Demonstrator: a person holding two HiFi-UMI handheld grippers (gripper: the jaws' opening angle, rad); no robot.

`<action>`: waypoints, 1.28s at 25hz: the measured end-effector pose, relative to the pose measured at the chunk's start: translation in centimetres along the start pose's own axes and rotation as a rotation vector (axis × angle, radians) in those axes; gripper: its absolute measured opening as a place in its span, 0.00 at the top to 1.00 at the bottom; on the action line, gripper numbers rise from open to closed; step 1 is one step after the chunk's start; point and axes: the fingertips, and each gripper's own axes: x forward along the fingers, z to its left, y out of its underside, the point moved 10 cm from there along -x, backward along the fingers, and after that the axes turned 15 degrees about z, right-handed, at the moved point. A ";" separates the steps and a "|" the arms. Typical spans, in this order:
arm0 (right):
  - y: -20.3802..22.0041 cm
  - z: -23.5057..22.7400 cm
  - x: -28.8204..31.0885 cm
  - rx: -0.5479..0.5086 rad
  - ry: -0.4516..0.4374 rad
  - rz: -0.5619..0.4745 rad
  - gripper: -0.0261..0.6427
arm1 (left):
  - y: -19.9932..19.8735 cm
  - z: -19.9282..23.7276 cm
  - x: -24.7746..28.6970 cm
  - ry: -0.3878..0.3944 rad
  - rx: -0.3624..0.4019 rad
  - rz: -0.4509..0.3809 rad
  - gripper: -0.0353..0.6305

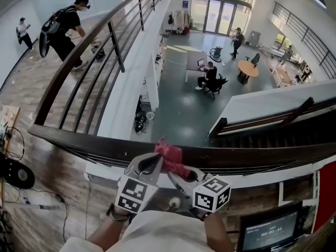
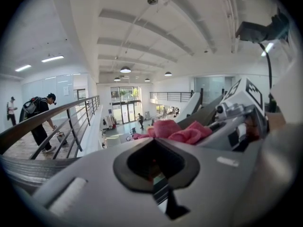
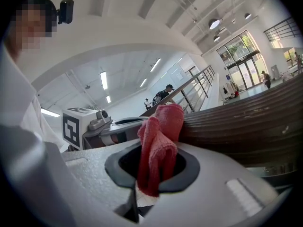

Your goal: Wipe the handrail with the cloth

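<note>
The dark wooden handrail (image 1: 252,154) (image 3: 236,131) crosses in front of me, above the atrium. A bunched pink-red cloth (image 1: 169,157) (image 2: 177,131) (image 3: 161,131) sits at the rail's near edge. My right gripper (image 1: 177,173) (image 3: 154,150) is shut on the cloth, which sticks up through its jaws and rests against the rail. My left gripper (image 1: 152,163) (image 2: 156,143) is just left of the cloth, with its tips close beside it. Its jaws look shut, and I see no clear hold on the cloth. A stretch of the handrail (image 2: 26,169) shows low at the left of the left gripper view.
A second railing (image 1: 89,46) runs away along the walkway on the left, where a person with a backpack (image 1: 65,30) bends over. Far below are desks, people and a stair (image 1: 273,121). A screen (image 1: 269,232) stands at my lower right. Cables and a black disc (image 1: 16,175) lie at my left.
</note>
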 end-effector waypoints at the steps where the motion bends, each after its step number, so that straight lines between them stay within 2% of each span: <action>1: 0.0 -0.1 -0.1 0.000 0.004 -0.001 0.87 | -0.1 -0.1 0.1 0.004 0.002 0.000 0.94; 12: 0.2 -0.6 -0.4 0.010 0.034 -0.010 0.87 | -0.3 -0.3 0.9 0.021 -0.008 -0.011 0.94; 19: 0.2 0.3 -1.2 0.033 0.043 -0.012 0.87 | -0.5 -0.9 0.2 0.066 -0.034 -0.018 0.94; 23: 0.2 0.6 -1.1 0.039 0.062 -0.013 0.87 | -0.6 -0.8 0.2 0.085 -0.025 -0.003 0.94; 32: -0.6 0.9 -0.4 0.037 0.073 0.011 0.87 | -0.7 0.0 0.1 0.077 -0.031 0.022 0.94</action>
